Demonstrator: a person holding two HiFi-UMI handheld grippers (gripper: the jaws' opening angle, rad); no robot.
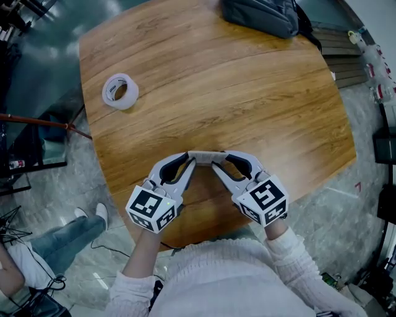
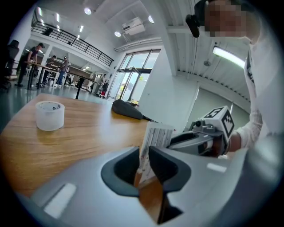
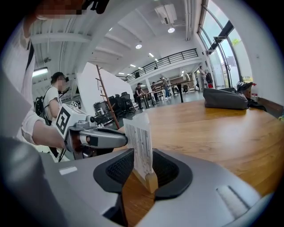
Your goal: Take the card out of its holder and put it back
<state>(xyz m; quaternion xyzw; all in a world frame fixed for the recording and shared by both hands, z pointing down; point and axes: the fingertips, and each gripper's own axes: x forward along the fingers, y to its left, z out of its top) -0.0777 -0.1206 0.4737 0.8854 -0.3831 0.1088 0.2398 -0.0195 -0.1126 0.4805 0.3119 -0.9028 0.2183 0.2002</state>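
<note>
A printed white card [image 1: 206, 153] stands upright in a small wooden holder [image 3: 151, 181] near the front edge of the wooden table [image 1: 247, 93]. My left gripper [image 1: 193, 158] comes in from the left. In the left gripper view its jaws [image 2: 143, 162] are closed round the foot of the card [image 2: 155, 137] and the holder [image 2: 139, 175]. My right gripper [image 1: 218, 160] reaches in from the right. Its jaws [image 3: 141, 170] stand apart on either side of the card [image 3: 140, 146], with gaps to both pads.
A roll of clear tape [image 1: 120, 91] lies at the table's far left. A dark bag [image 1: 260, 15] rests at the far edge. A person's legs and shoes [image 1: 74, 229] are on the floor left of the table.
</note>
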